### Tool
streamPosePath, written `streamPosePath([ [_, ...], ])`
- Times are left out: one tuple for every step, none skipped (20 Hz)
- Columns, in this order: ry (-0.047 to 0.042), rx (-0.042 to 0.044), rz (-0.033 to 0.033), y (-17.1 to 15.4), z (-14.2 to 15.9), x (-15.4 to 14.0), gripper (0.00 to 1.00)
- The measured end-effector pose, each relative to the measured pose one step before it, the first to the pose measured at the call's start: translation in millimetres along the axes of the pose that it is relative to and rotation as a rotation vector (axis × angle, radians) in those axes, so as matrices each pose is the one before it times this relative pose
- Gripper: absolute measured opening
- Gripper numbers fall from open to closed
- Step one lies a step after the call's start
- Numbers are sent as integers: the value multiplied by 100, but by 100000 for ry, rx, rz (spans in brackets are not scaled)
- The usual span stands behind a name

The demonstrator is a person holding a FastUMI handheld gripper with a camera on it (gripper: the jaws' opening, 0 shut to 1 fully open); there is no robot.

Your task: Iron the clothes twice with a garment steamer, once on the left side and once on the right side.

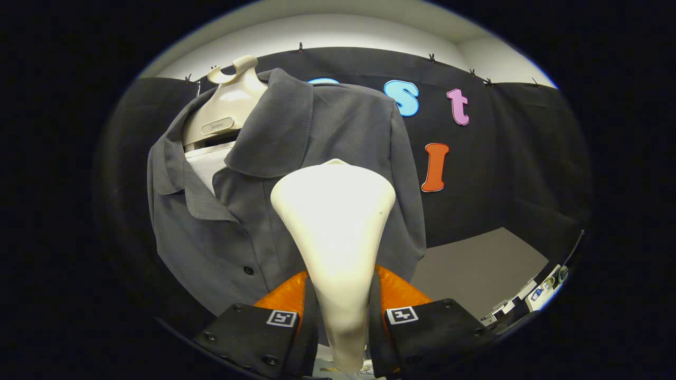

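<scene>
A dark grey collared shirt point(280, 158) hangs on a cream hanger stand point(227, 108), its buttons running down the front. A cream garment steamer head point(335, 221) rises from between my fingers, its wide flat end pressed against or very close to the shirt's right half, below the collar. My gripper point(340, 316) is shut on the steamer's narrow handle, one finger on each side of it.
A grey tabletop point(480, 264) lies beyond the fingers to the right of the shirt. Some small devices and a cable point(538, 293) sit at its far right edge. Black cloth walls the booth behind the shirt.
</scene>
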State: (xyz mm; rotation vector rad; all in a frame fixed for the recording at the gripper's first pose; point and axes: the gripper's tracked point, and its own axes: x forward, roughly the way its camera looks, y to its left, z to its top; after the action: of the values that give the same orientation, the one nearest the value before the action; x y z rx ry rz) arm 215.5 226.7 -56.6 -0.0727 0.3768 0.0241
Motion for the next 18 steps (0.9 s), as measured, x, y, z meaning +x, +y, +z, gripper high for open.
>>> streamPosePath([
  [702, -58, 249, 53, -411, 212, 48],
  [671, -119, -56, 49, -466, 185, 48],
  [730, -113, -216, -46, -558, 154, 48],
  [530, -223, -130, -15, -528, 158, 48],
  [501, -370, 49, 24, -471, 108, 48],
  [681, -189, 55, -53, -575, -26, 48],
  [793, -34, 171, -102, -430, 47, 48],
  [417, 154, 101, -73, -381, 82, 48],
  [358, 67, -268, 55, -377, 379, 48],
  [868, -267, -510, -210, -442, 178, 48],
  [787, -384, -437, -126, -565, -9, 48],
  [503, -246, -217, -85, -500, 93, 48],
  [457, -70, -187, -69, -506, 102, 48],
  [602, -4, -71, -28, -516, 69, 48],
  [732, -54, 94, 11, -628, 244, 48],
  [974, -201, 210, 13, -571, 114, 48],
  [1462, -370, 341, 74, -741, 208, 48],
  [1103, -139, 232, -56, -637, 164, 48],
])
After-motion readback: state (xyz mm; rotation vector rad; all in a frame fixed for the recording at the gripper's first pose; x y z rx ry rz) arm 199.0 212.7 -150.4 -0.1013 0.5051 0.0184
